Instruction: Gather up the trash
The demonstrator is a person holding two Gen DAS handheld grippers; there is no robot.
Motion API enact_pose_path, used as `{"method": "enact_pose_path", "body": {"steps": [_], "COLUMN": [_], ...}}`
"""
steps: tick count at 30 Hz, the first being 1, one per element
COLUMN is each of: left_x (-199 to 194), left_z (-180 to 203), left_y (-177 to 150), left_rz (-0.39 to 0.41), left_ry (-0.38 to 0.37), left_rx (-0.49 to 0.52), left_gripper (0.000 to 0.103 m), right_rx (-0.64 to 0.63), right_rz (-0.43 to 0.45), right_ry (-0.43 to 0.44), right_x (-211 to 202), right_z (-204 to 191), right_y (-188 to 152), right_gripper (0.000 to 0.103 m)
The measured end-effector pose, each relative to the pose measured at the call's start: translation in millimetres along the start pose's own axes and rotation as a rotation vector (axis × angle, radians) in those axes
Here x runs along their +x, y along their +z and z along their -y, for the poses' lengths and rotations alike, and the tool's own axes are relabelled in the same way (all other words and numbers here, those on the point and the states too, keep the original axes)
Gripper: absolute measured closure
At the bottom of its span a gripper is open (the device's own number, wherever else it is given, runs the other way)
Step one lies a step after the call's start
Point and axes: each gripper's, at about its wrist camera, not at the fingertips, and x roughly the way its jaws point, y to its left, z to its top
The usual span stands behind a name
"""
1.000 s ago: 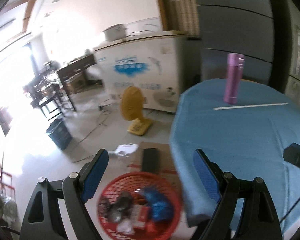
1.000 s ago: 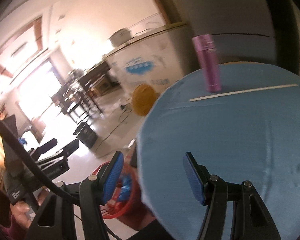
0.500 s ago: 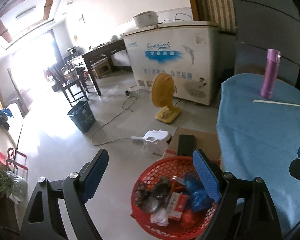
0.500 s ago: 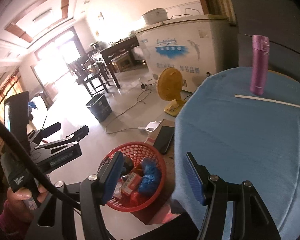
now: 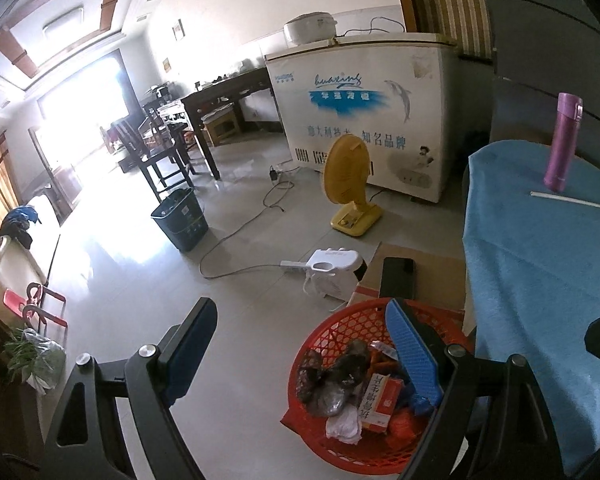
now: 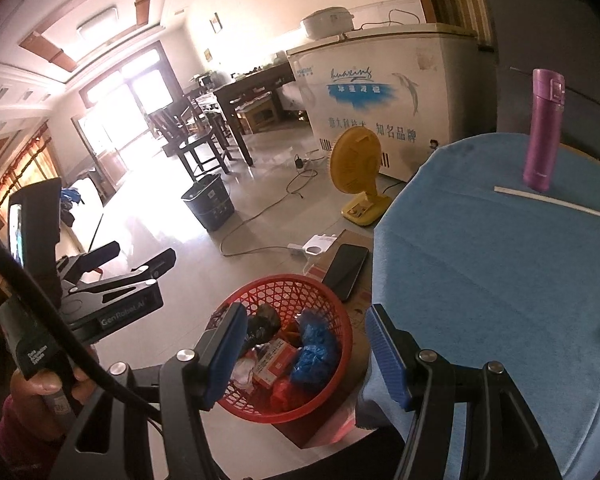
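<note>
A red plastic basket (image 5: 340,328) (image 6: 284,286) stands on the floor beside the blue-clothed round table (image 5: 540,280) (image 6: 500,260). It holds trash: dark crumpled wrappers (image 5: 336,384), a red-and-white carton (image 5: 380,404) (image 6: 272,360) and a blue bag (image 6: 314,354). My left gripper (image 5: 304,354) is open and empty, above the basket's left side. My right gripper (image 6: 306,354) is open and empty, over the basket near the table edge. The left gripper shows in the right wrist view (image 6: 132,264).
A purple flask (image 5: 562,148) (image 6: 544,132) and a white stick (image 6: 556,202) are on the table. A black phone (image 6: 346,266) lies on cardboard (image 5: 420,276). A white heater (image 5: 332,268), yellow fan (image 5: 350,184), dark bin (image 5: 180,220) and chest freezer (image 5: 364,108) stand beyond.
Both grippers have swung left, away from the table; the basket and open floor now fill more of both views. Both stay open and empty.
</note>
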Motion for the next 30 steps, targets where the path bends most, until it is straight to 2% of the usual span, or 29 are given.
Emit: {"method": "enact_pose_path", "body": {"steps": [30], "left_x": [2.3], "left_z": [6.0], "left_y": [-6.2], "left_rz": [-0.022], "left_ry": [0.003], "left_rx": [0.029], "left_gripper": [0.016], "right_rx": [0.027], "right_rz": [0.017], "right_ry": [0.004], "right_x": [-5.8], "right_z": [5.5], "right_y": [-7.9], "right_gripper": [0.038]}}
